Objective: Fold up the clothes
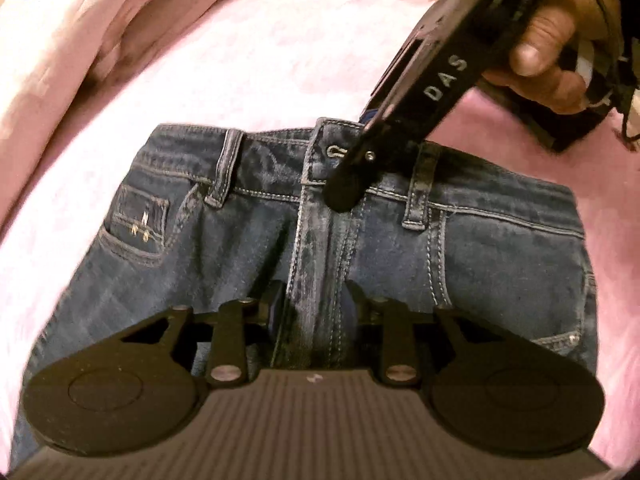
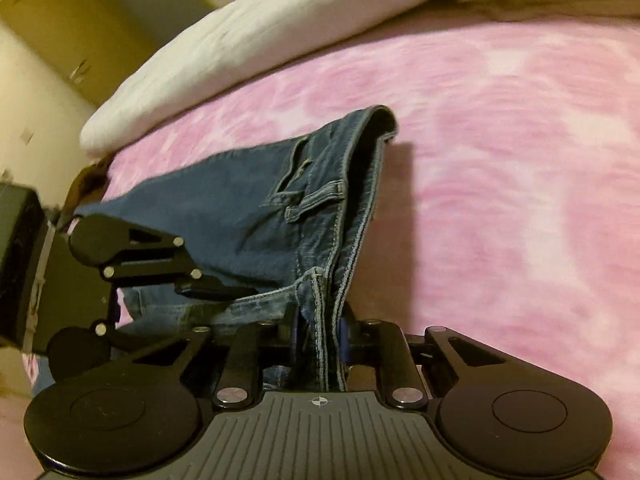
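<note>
Where the fly runs down the front of the jeans (image 1: 248, 240), my left gripper (image 1: 310, 312) is clamped narrow on a raised ridge of denim, its blue pads pressed in from both sides. My right gripper (image 2: 318, 332) has closed on the waistband edge, with the doubled, stitched cloth pinched between its pads; from the left wrist view its black finger comes down on the waistband by the button, with my hand (image 1: 560, 48) on the handle behind.

Dark blue denim, faded pale along the fly and belt loops, with light contrast stitching on every seam and a small coin pocket (image 1: 140, 220) bearing little stitched marks (I cannot read them). Seen from the right wrist, the waistband stands up off the bed in a soft peak, open at the top.

Under it lies a fuzzy blanket (image 2: 500, 160), mottled pink and white, spread over the bed. A plump white pillow (image 2: 260, 40) sits along the far edge, touching the blanket. Beyond are cream walls and a yellowish cupboard (image 2: 60, 28), all blurred.
</note>
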Available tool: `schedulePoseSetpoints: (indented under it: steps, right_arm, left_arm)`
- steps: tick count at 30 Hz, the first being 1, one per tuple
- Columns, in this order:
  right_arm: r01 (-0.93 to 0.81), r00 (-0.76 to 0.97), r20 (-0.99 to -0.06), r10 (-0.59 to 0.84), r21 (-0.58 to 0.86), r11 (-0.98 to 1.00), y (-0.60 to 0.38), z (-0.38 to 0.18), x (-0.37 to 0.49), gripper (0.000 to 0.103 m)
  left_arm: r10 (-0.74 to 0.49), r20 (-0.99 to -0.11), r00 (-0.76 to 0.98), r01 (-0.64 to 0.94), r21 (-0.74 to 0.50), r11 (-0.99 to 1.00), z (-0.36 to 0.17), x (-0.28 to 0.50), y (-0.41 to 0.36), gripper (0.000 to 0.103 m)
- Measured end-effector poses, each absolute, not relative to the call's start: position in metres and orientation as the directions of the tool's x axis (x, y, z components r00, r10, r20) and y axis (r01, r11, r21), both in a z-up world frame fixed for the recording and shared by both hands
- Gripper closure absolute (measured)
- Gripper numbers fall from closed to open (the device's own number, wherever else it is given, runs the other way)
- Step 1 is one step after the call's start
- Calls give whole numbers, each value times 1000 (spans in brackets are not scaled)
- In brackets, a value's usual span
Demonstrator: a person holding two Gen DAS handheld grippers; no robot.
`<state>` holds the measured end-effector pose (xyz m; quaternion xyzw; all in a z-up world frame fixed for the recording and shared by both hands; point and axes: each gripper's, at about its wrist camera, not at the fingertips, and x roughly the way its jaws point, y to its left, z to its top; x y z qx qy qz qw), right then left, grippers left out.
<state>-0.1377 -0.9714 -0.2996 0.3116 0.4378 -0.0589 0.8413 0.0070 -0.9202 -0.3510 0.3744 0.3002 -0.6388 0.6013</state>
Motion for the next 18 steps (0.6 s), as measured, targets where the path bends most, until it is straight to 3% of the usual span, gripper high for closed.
schedulePoseSetpoints:
  steps: [5, 7, 9, 15, 18]
  right_arm:
    - [436, 578, -803, 145, 454, 777, -988, -309, -158, 85]
    - [448, 568, -815, 114, 422, 788, -979, -312, -153, 76]
    - [464, 562, -824, 74, 388, 797, -967, -309, -149, 59]
    - [517, 478, -868, -132, 157, 842, -904, -282, -152, 57]
    - [521, 459, -874, -160, 119, 845, -864, -267, -158, 57]
  left_arm:
    - [-514, -858, 3, 990, 73, -117, -363, -13, -956, 76]
    - [-513, -858, 8, 993, 68, -100, -360, -13, -945, 75]
    - [-504, -863, 32, 994, 80, -75, -353, -10, -925, 74]
    - [-414, -898, 148, 984, 91, 153, -322, -6, -823, 74]
    - [-339, -918, 207, 945, 98, 311, -307, -11, -754, 73]
